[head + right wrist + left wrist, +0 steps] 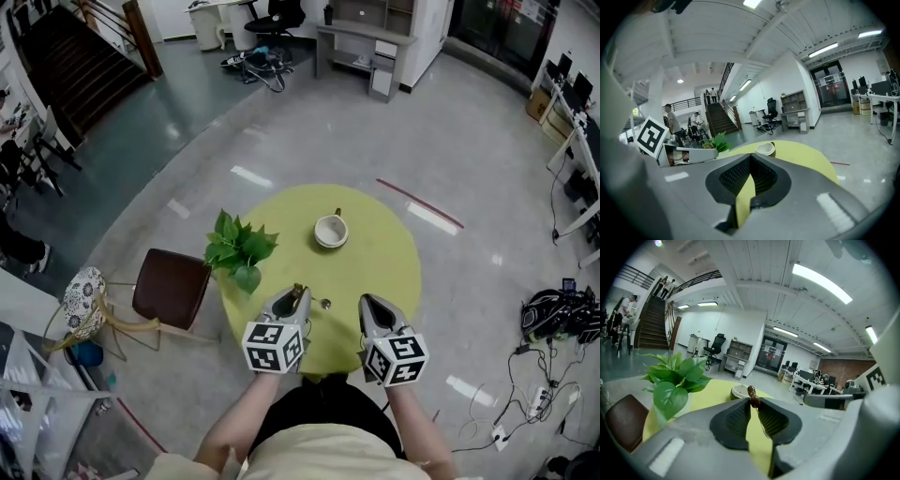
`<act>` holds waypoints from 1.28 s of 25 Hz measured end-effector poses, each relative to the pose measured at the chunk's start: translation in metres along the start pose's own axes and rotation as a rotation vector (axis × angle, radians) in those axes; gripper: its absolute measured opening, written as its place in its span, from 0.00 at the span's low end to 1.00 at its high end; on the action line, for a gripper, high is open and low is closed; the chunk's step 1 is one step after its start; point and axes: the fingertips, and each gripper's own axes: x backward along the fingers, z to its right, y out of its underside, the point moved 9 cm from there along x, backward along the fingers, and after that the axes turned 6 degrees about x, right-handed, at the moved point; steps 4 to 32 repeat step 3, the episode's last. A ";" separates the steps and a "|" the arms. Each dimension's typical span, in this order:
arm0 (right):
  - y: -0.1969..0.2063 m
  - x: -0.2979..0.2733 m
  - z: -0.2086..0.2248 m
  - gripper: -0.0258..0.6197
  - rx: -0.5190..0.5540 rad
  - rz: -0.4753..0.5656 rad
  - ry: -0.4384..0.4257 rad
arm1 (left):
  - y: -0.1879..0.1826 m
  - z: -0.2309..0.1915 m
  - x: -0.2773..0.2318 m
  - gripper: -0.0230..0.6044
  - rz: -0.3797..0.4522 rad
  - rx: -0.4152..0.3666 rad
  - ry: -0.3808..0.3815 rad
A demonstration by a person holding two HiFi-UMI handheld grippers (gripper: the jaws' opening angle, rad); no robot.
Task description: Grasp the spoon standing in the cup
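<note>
A white cup (330, 231) sits on the round yellow-green table (389, 253), past the middle, with no spoon in it. My left gripper (298, 292) hovers over the near part of the table, shut on the spoon's brown handle (752, 394). The spoon's metal bowl (325, 304) sticks out to the right of the jaws. In the left gripper view the cup (739, 391) lies just beyond the jaws. My right gripper (366, 300) is level with it on the right, its jaws (751, 159) shut with nothing between them, and the cup (765, 149) is ahead of it.
A leafy green plant (239, 248) in a clear vase stands at the table's left edge. A brown chair (171, 289) and a patterned bag (84, 300) are on the floor to the left. Cables and a bag (555, 314) lie to the right.
</note>
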 end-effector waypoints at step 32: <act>0.000 0.000 -0.002 0.04 0.001 -0.001 -0.006 | 0.002 -0.001 0.002 0.12 -0.002 0.000 -0.010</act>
